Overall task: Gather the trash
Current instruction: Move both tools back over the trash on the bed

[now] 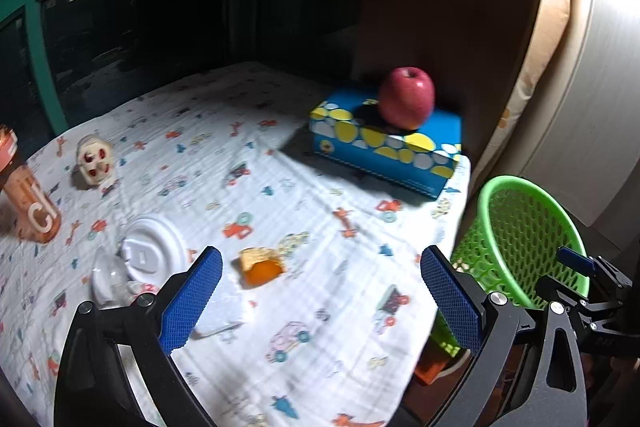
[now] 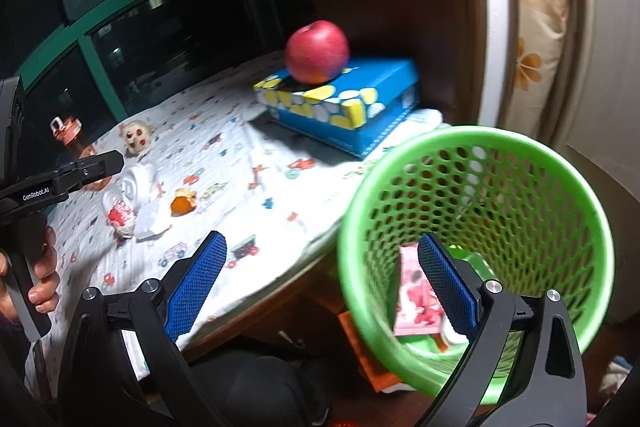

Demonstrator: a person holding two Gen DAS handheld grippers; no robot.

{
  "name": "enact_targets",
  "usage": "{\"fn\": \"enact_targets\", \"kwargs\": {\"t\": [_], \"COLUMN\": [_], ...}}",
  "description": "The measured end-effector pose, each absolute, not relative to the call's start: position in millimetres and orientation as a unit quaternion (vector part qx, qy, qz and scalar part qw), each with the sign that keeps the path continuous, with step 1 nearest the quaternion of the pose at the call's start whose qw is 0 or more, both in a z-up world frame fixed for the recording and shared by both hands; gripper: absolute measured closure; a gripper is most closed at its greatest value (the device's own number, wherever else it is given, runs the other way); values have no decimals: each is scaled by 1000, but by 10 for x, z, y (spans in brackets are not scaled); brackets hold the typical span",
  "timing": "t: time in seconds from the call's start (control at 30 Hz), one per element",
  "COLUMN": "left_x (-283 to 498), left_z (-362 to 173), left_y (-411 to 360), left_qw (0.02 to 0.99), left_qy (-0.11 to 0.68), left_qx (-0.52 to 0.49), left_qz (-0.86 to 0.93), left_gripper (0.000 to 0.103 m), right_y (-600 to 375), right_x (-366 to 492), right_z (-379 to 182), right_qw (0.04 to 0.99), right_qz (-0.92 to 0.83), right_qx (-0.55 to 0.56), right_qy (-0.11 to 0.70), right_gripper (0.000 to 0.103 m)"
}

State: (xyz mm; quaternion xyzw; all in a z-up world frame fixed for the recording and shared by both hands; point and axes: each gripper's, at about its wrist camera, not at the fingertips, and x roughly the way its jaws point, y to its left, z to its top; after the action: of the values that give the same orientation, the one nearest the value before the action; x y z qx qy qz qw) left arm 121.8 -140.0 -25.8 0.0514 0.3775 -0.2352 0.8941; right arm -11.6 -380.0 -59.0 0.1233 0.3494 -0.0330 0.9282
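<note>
A green mesh basket (image 2: pixel 476 251) stands beside the table's right edge; a pink wrapper (image 2: pixel 416 299) lies inside it. The basket also shows in the left wrist view (image 1: pixel 520 239). My right gripper (image 2: pixel 320 287) is open and empty, its right finger over the basket's rim. My left gripper (image 1: pixel 320 303) is open and empty above the patterned cloth (image 1: pixel 320 195). Ahead of it lie an orange peel piece (image 1: pixel 262 267), a white cup lid (image 1: pixel 154 251), a clear plastic dome (image 1: pixel 108 277) and a white tissue (image 1: pixel 224 307). The trash also shows in the right wrist view (image 2: pixel 184 203).
A red apple (image 1: pixel 407 98) sits on a blue tissue box (image 1: pixel 384 143) at the table's far right. An orange bottle (image 1: pixel 26 191) and a small monkey toy (image 1: pixel 95 157) stand at the left. A dark window lies behind; a bed and pillow lie to the right.
</note>
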Motion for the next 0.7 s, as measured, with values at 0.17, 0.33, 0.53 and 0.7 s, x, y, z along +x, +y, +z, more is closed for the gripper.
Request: {"fn": "enact_targets", "kwargs": {"t": [0.17,0.33,0.53,0.7], "left_x": [1334,1407,1491,1611], "left_z": [-322,-420,-643,-873], "left_y": [-997,-650,-327,-153], "left_qw": [898,901,898,888], "left_qy": [391,400,416,441], "left_qx": [42,40,43,17], "left_qz": [-197,-163,-136,-129], "left_gripper": [7,7,7,7], "right_y": [-3477,-3177,-2879,-2736], "right_x": [108,326,550,670], "right_z": [-644,-717,-808,-888], "right_qw": [926,922,915,910], "right_qz": [1,35,65,79], "right_qx": [110,99,90,83], "right_qy": [361,373,388,398], "right_gripper": [8,8,8,8]}}
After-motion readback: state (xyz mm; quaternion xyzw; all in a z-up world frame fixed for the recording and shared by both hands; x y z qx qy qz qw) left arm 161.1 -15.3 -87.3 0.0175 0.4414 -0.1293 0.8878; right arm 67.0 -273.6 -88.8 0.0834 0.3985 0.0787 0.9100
